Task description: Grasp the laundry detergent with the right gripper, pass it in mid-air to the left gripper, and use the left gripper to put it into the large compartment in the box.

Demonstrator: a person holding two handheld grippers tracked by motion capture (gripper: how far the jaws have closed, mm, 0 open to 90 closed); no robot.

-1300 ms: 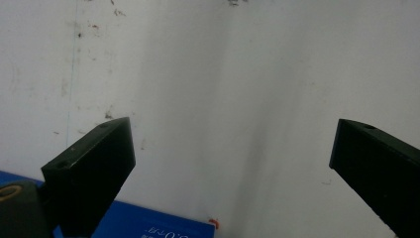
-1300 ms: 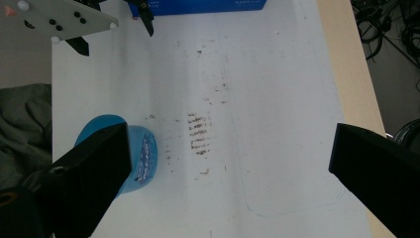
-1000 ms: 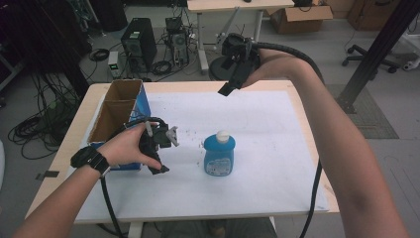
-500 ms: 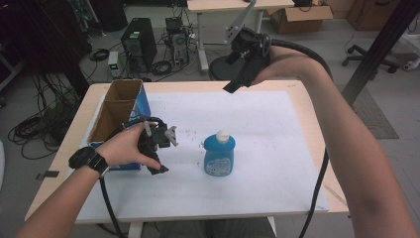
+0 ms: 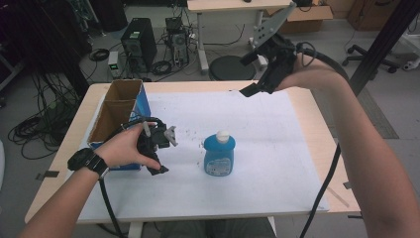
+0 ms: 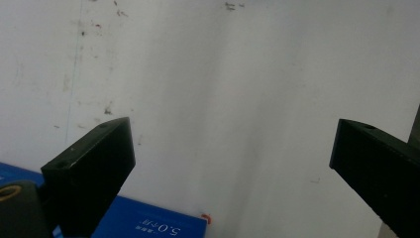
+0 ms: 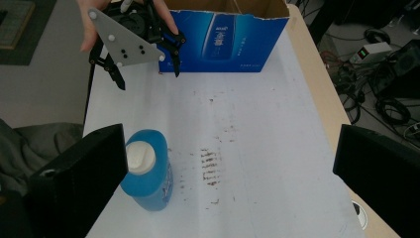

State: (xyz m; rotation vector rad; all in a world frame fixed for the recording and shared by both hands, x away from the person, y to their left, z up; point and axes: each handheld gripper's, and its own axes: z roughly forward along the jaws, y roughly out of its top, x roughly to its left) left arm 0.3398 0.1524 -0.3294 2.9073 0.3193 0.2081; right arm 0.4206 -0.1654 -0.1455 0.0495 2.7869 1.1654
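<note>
A blue bottle (image 5: 219, 156) with a white cap stands upright mid-table on the white sheet (image 5: 277, 148); it also stands in the right gripper view as the bottle (image 7: 151, 178), just beside the left jaw. My left gripper (image 5: 157, 157) rests low over the sheet to the bottle's left, next to the blue carton (image 5: 121, 111). Its jaws stand wide apart over bare sheet, so the left gripper (image 6: 230, 131) is open and empty. My right gripper (image 5: 249, 74) hangs high above the table's far edge. It looks down the table, and the right gripper (image 7: 230, 136) is open and empty.
The open-topped carton (image 7: 233, 32) stands along the table's left edge, with the left gripper (image 7: 143, 47) in front of it. A corner of the carton (image 6: 148, 225) lies under the left jaw. Brown smudges (image 7: 210, 163) mark the sheet. Computers, cables and a stool stand beyond the table.
My right gripper has risen and drifted to the right, away from the table's far edge. The left gripper and the bottle have stayed put.
</note>
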